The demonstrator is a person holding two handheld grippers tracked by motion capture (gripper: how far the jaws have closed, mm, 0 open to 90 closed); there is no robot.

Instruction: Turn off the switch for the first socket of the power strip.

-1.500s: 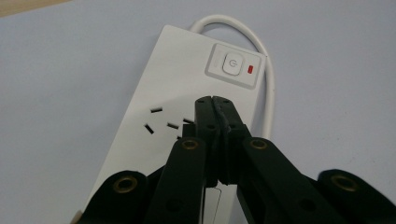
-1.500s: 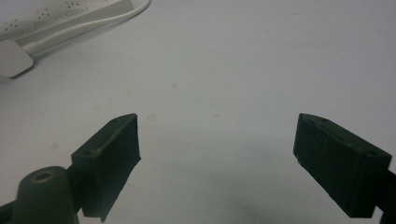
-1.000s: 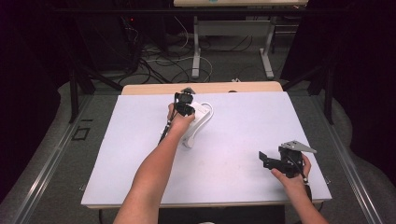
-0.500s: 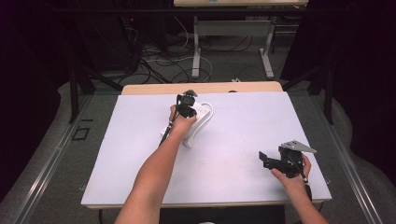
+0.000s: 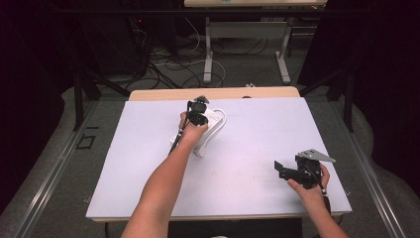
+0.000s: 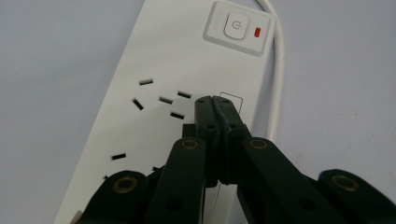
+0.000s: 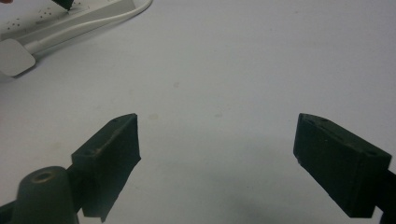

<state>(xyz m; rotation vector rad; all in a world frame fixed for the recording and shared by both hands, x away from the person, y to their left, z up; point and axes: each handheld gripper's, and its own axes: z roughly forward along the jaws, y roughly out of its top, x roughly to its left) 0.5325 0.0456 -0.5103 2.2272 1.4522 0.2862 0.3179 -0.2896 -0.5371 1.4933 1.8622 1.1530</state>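
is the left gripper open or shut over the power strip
Shut: the left gripper has its jaws pressed together, nothing between them, tips over the power strip.

Black left gripper (image 5: 197,111) and right gripper (image 5: 283,169), grey three-cornered plate (image 5: 315,155), brass rivets.

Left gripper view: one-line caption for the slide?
Left gripper, jaws shut, tips poised over a white power strip beside its socket slots, below the power button and red indicator.

Overhead view, two close claw views
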